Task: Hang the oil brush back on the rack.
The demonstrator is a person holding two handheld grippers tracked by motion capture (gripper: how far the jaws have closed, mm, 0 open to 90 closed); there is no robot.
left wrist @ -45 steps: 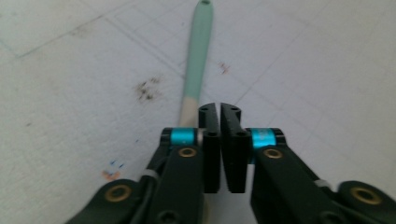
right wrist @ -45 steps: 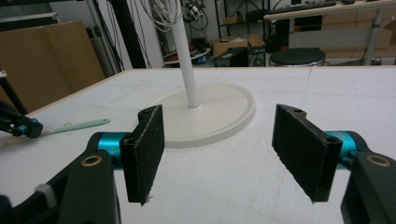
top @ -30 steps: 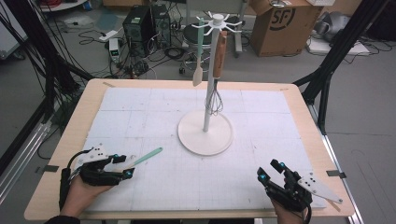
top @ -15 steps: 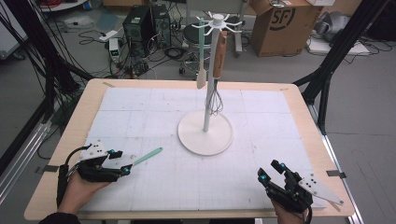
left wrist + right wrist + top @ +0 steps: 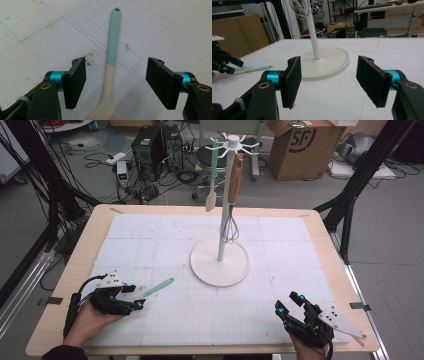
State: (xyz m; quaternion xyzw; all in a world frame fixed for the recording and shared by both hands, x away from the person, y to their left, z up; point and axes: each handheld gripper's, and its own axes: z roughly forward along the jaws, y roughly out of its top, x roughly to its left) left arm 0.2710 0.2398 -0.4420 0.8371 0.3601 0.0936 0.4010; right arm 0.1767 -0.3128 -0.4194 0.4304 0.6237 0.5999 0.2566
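In the left gripper view the jaws of the left gripper (image 5: 116, 82) stand wide apart, and the spatula (image 5: 112, 62) lies flat on the tabletop between them, nearer the jaw on the left of that view and touching neither. They have just been closing a little, with the spatula between them but no pad on it. Its cream neck runs up the gap, the cream blade widens at the bottom edge of that view, and the mint-green handle stretches away from the jaws to an end with a small hole.

From the high view, the left gripper (image 5: 137, 297) rests low at the near left of the tabletop (image 5: 150, 245) in the person's left hand (image 5: 92, 320), and the green handle (image 5: 159, 286) points out from it toward the stand.

The right gripper (image 5: 290, 304) sits at the near right corner, well apart from the spatula, its jaws parted with nothing between them.

The white stand (image 5: 220, 262) rises from a round base near the middle of the tabletop, with a second spatula (image 5: 212, 175) and a whisk (image 5: 233, 195) hanging from its hooks.
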